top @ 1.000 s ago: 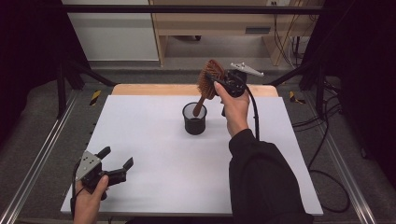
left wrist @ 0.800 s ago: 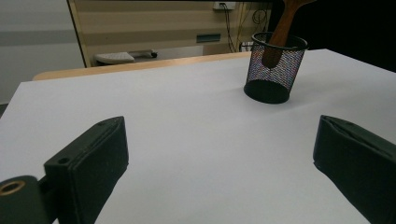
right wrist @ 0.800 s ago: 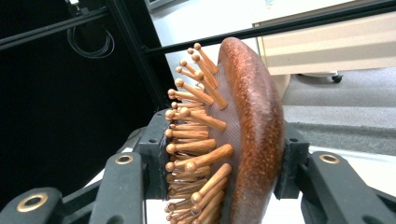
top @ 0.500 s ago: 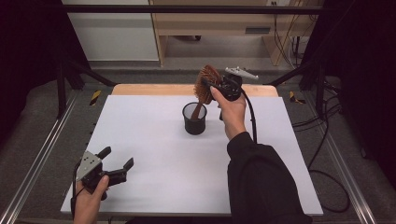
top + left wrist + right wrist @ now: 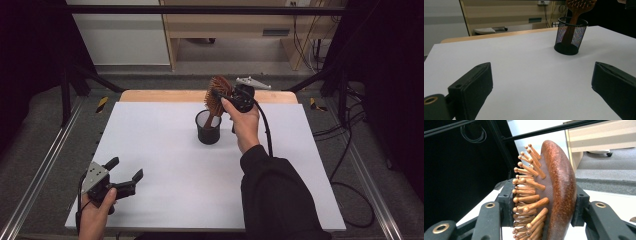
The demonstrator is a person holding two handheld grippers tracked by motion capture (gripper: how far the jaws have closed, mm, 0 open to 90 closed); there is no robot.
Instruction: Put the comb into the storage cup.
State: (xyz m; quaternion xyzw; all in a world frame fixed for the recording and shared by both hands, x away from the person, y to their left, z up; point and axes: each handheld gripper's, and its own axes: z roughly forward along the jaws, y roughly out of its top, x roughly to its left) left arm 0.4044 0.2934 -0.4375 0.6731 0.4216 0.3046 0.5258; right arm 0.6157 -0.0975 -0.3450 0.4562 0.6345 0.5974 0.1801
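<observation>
A: What differs from a second ago?

B: Little. The left gripper point(image 5: 121, 176) sits at the near left corner of the white table point(image 5: 160, 150) as before, jaws spread wide with nothing between them. The right gripper point(image 5: 223, 97) has shifted slightly leftward and now holds the wooden hairbrush point(image 5: 216, 95) more directly above the black mesh cup point(image 5: 208, 127).

A: So the right claw is holding it?

B: Yes. In the right gripper view the jaws clamp the brush head point(image 5: 554, 192), one pad against the bristle side, the other against the smooth rounded back.

A: Where exactly is the brush?

B: Its head stands raised above the cup, and its handle reaches down inside the mesh; the left gripper view shows the handle point(image 5: 571, 23) through the mesh wall of the cup point(image 5: 570, 36).

A: What lies around, going outward?

B: Open white table between the left gripper and the cup. Behind the cup runs a wooden strip point(image 5: 165, 95) along the far table edge. Beyond that, grey floor, a pale wooden cabinet point(image 5: 240, 25) and cables point(image 5: 345, 150) at the right. The person's dark sleeve point(image 5: 275, 200) covers part of the near right table.
</observation>
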